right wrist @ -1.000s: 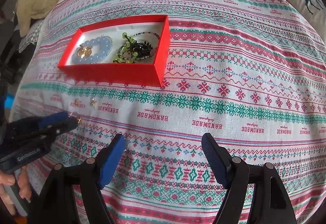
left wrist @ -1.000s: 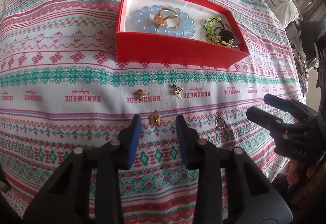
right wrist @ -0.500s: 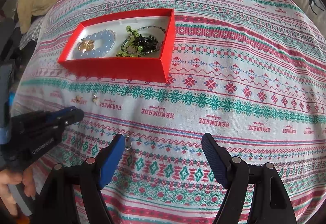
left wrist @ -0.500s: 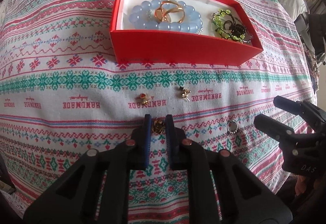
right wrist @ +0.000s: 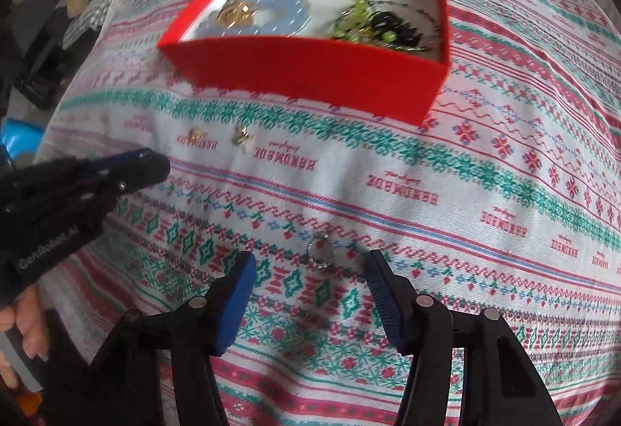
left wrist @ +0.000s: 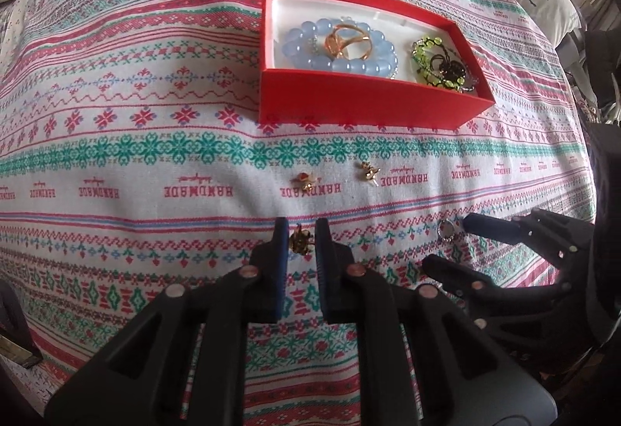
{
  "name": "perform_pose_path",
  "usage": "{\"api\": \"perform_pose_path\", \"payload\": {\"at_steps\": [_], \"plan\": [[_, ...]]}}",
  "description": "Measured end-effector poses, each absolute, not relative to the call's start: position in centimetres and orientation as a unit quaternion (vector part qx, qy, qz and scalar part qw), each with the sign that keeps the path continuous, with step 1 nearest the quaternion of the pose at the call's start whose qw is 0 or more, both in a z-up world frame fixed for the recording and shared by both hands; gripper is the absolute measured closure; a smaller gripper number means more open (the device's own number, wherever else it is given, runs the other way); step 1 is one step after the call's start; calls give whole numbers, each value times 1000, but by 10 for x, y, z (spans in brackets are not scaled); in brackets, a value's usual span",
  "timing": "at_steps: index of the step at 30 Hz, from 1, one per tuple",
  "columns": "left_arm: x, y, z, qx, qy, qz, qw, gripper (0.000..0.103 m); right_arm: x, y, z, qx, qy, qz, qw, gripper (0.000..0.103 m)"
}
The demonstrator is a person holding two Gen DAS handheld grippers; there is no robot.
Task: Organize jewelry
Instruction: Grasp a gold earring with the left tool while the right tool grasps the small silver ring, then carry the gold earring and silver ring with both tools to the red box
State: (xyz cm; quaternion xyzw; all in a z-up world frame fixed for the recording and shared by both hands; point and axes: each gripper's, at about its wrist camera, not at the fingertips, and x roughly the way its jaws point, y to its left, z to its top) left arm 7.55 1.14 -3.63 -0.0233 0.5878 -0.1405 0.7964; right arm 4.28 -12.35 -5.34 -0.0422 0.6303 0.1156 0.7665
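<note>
On the patterned cloth, your left gripper (left wrist: 301, 238) pinches a small gold earring (left wrist: 300, 238); a loose hold could drop it before the red cardboard box (left wrist: 372, 104). Your right gripper (right wrist: 310, 263), half-wide and closing, straddles a silver ring (right wrist: 321, 251) that may skid aside. Two gold studs (left wrist: 306, 180) lie in between.

We cannot make out the shape of the gold piece (left wrist: 300, 239) between the left gripper (left wrist: 302, 232) pads. The silver ring (right wrist: 320, 250) is motion-blurred, and the box's (right wrist: 310, 77) near wall hides part of its beads.
</note>
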Motion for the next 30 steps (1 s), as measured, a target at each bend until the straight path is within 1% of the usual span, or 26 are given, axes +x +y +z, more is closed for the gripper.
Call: {"api": "perform_pose_path", "payload": {"at_steps": [3, 5, 6, 8, 9, 11, 13, 19, 30], "plan": [[74, 15, -35, -25, 587, -141, 797, 88, 43, -113, -58, -64, 625, 112, 770, 48], [74, 16, -35, -26, 587, -142, 797, 88, 44, -107, -61, -70, 624, 107, 771, 55], [74, 16, -35, -27, 587, -142, 797, 88, 45, -105, -62, -74, 623, 105, 772, 57], [72, 19, -34, -27, 587, -143, 797, 88, 45, -101, -63, -83, 620, 101, 773, 65], [72, 20, -33, -27, 587, -142, 797, 88, 45, -100, -64, -88, 619, 100, 774, 67], [71, 21, -33, -26, 587, -142, 797, 88, 44, -103, -64, -98, 616, 103, 775, 79], [70, 20, -32, -27, 586, -142, 797, 88, 42, -98, -61, -107, 615, 110, 774, 86], [70, 21, -32, -28, 587, -140, 797, 88, 35, -87, -62, -123, 611, 113, 774, 87], [69, 25, -27, -34, 584, -139, 799, 88, 40, -96, -49, -88, 609, 128, 777, 87]]}}
